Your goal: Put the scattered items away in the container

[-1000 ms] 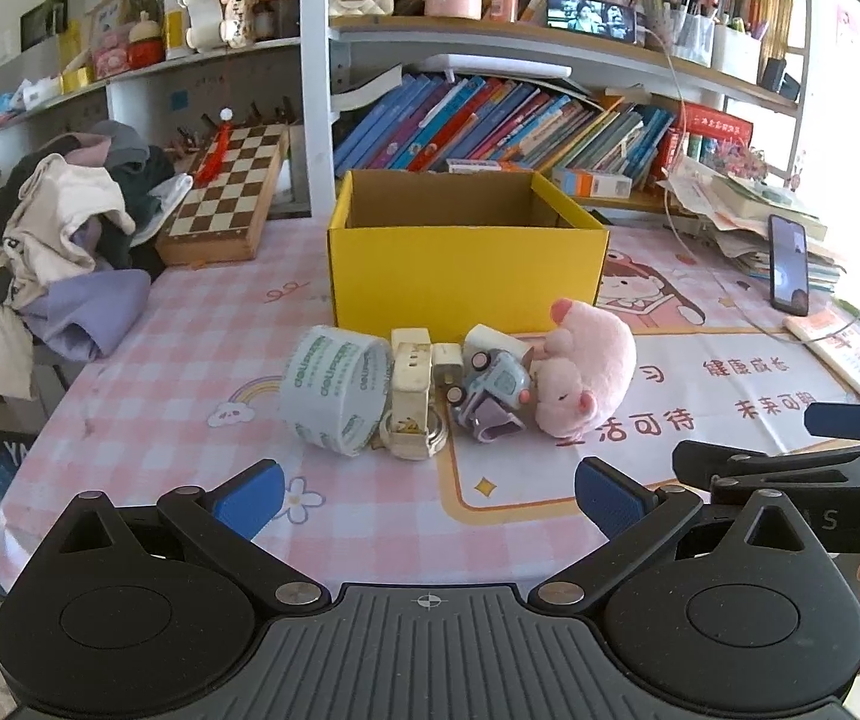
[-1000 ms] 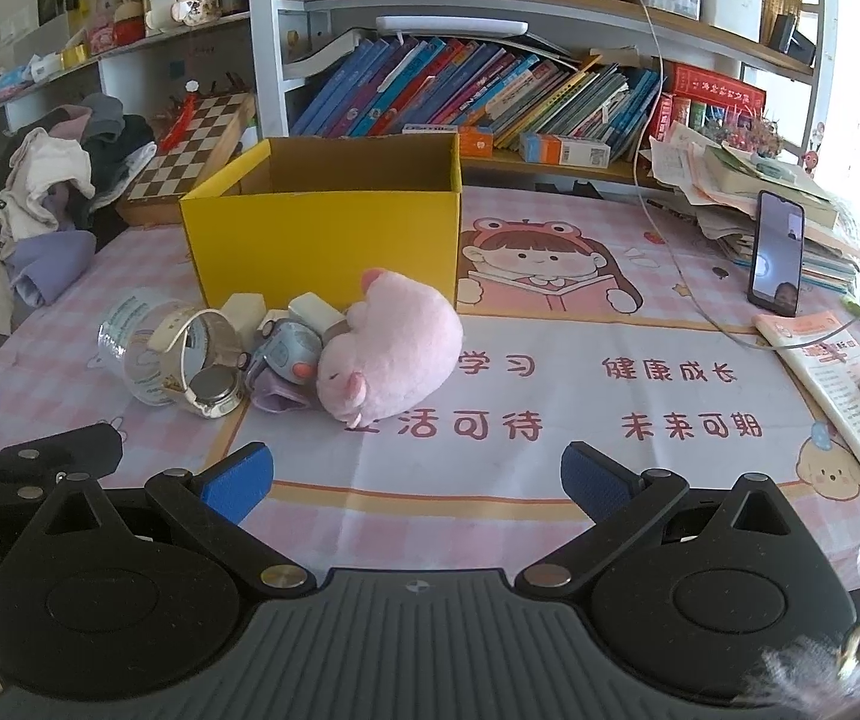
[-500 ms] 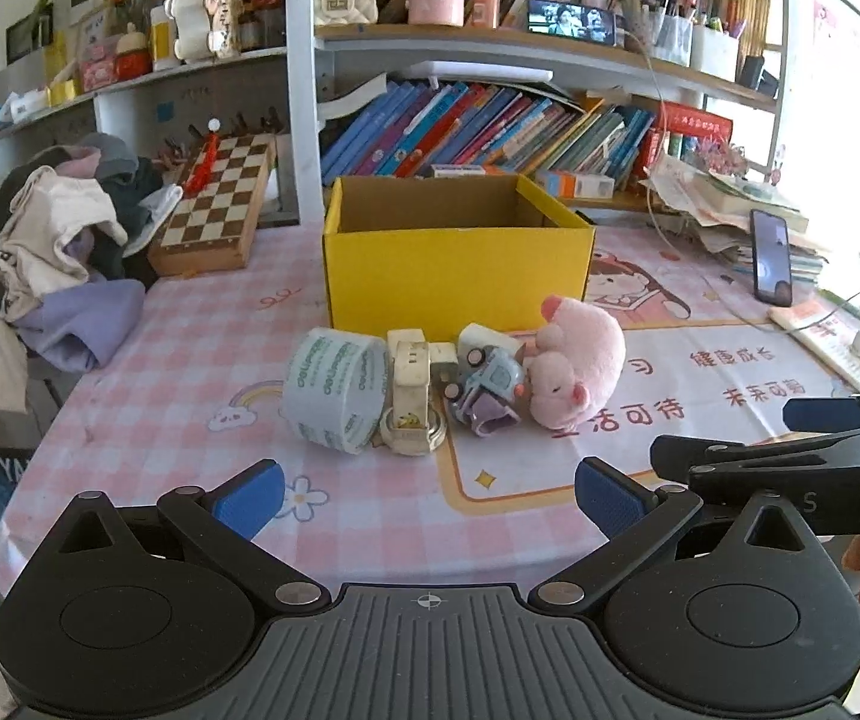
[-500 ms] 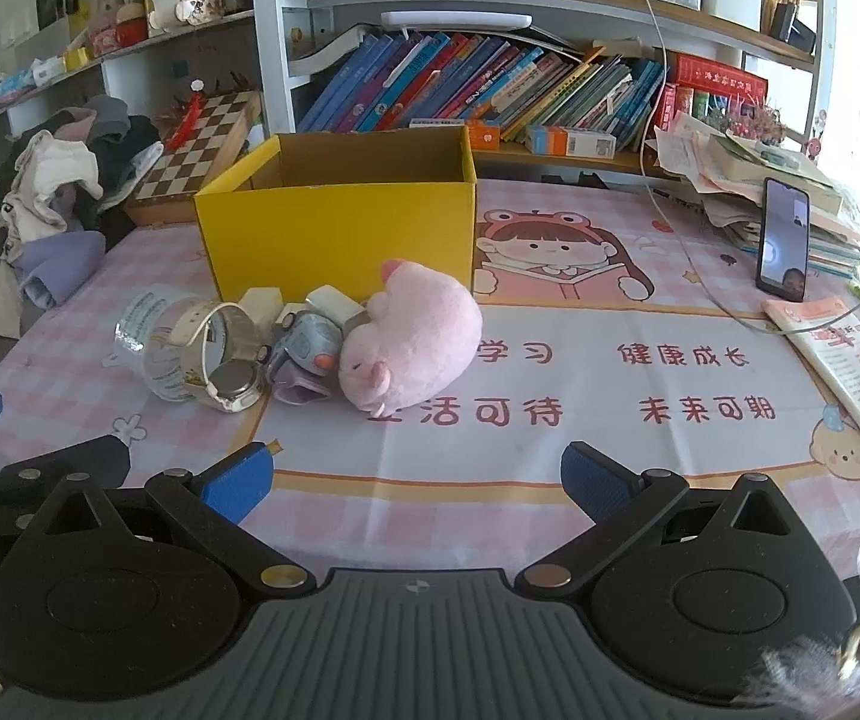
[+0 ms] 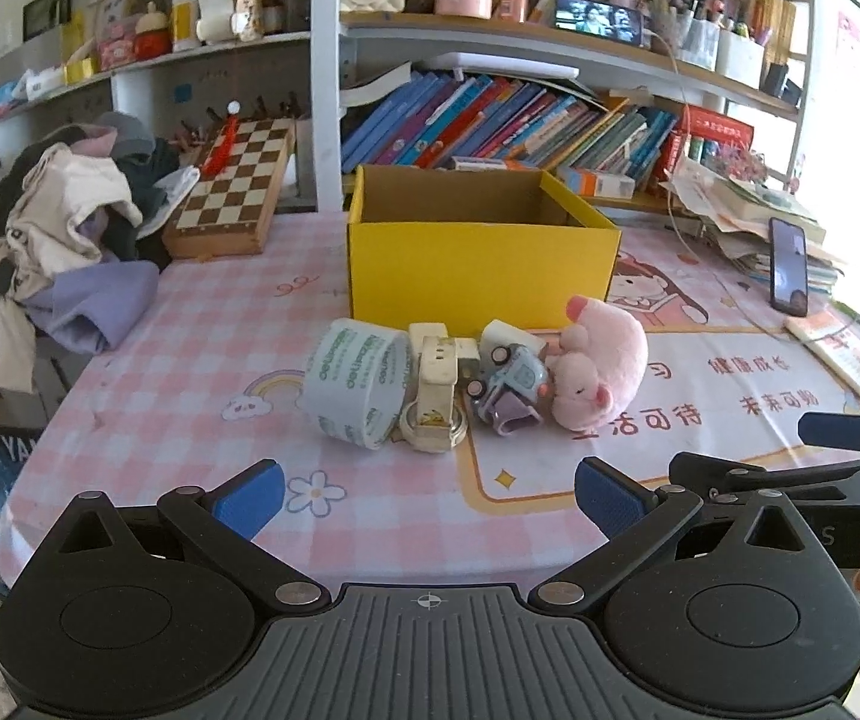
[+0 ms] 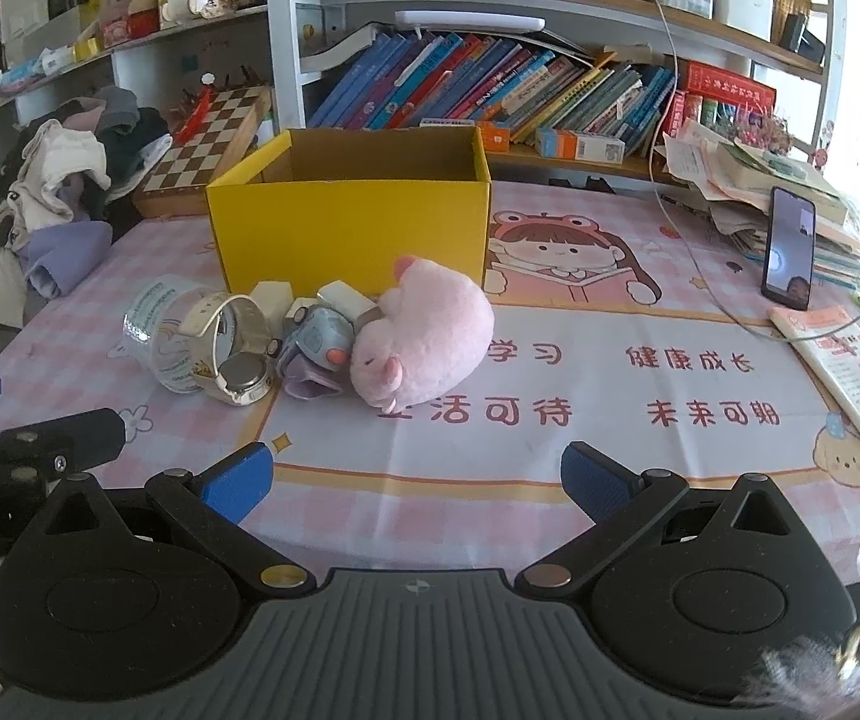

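Far left on the worktop (image 5: 147, 396), a heap of clothes (image 5: 57, 240) slumps over the edge, with a chessboard (image 5: 231, 186) propped behind it against the shelf. My left tool (image 5: 426, 495) hovers low over the near edge of the checked cloth, blue pads spread wide, nothing between them. Ahead of it the scattered items sit in one tight cluster in front of the yellow box (image 5: 481, 276). Leftmost is a roll of tape (image 5: 360, 387) lying on its side. Touching it on the right is a cream wristwatch (image 5: 437, 402), strap looped upward. Next comes a small blue-grey toy car (image 5: 511, 375) resting on a purple piece I cannot identify, with a pale block (image 5: 511, 333) just behind, close to the box wall. A pink plush pig (image 5: 601, 372) lies on its side against the car, snout toward me. The box stands upright, open at the top; from the left view its inside looks bare as far as I can see. My right tool (image 6: 417, 483) hangs over the printed mat (image 6: 640, 384), pads likewise spread apart and holding nothing; its side shows at the right edge of the left view, level with the left tool. Further right, a phone (image 6: 788, 255) leans upright against a stack of papers (image 6: 790, 180), screen lit, and an open booklet (image 6: 850, 372) lies at the worktop's right edge.
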`<state>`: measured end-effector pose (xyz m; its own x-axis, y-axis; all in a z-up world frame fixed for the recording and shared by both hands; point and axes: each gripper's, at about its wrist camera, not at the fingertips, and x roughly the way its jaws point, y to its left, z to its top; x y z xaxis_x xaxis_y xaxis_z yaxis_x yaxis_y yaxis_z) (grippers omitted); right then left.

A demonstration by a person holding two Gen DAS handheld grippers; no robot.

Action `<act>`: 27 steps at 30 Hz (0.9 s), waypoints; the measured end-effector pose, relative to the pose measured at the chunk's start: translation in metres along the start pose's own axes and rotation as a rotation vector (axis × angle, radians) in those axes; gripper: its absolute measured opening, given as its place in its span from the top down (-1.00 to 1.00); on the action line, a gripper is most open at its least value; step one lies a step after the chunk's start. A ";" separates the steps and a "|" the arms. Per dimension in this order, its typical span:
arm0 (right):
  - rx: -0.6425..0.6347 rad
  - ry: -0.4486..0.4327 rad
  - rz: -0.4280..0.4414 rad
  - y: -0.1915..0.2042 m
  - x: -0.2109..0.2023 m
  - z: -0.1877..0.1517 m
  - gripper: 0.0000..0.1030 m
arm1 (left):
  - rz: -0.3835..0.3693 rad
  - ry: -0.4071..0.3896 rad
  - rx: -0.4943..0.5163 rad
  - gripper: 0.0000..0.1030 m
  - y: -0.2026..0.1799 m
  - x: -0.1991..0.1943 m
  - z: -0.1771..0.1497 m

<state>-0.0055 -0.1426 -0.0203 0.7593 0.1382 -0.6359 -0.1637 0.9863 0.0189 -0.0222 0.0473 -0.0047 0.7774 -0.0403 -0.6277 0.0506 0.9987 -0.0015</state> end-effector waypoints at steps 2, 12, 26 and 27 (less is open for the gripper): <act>0.005 0.004 -0.002 -0.002 0.004 0.002 -1.00 | 0.002 0.001 -0.010 -1.00 0.002 0.002 0.000; 0.002 0.032 0.016 -0.006 0.034 0.021 -1.00 | 0.015 0.018 -0.048 -1.00 0.009 0.024 0.010; 0.008 0.104 0.041 -0.011 0.088 0.045 -0.98 | 0.071 0.021 -0.104 -0.87 0.024 0.054 0.024; 0.010 0.108 0.040 -0.012 0.092 0.047 -0.97 | 0.077 0.022 -0.108 -0.80 0.025 0.057 0.025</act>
<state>0.0957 -0.1379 -0.0425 0.6796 0.1675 -0.7142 -0.1862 0.9811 0.0529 0.0394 0.0696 -0.0209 0.7625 0.0360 -0.6459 -0.0772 0.9964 -0.0356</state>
